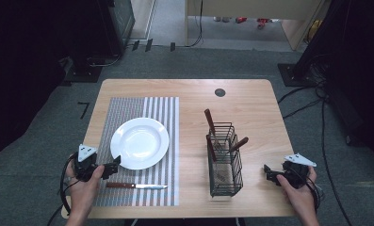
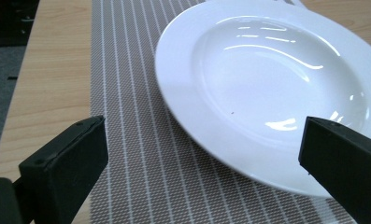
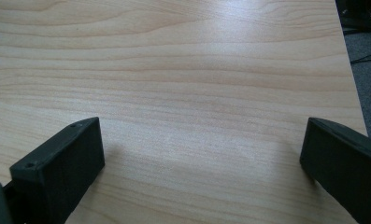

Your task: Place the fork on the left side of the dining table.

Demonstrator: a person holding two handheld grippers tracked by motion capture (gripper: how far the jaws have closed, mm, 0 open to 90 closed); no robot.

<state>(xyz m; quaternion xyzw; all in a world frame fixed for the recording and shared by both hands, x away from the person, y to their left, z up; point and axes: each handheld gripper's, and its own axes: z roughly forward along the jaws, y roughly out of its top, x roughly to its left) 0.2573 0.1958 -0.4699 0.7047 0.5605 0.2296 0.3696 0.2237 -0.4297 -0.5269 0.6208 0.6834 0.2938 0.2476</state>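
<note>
A white plate rests on a grey striped placemat on the left half of the wooden table. A knife with a brown handle lies on the mat in front of the plate. My left gripper sits at the plate's near left rim, open and empty; in the left gripper view the plate lies just beyond the jaws. A black wire basket right of the mat holds several brown-handled utensils. My right gripper hovers open over bare wood right of the basket, also empty.
A dark round grommet sits near the table's far edge. The table's right edge runs close to the right gripper. Cables and dark stands lie on the carpet around the table.
</note>
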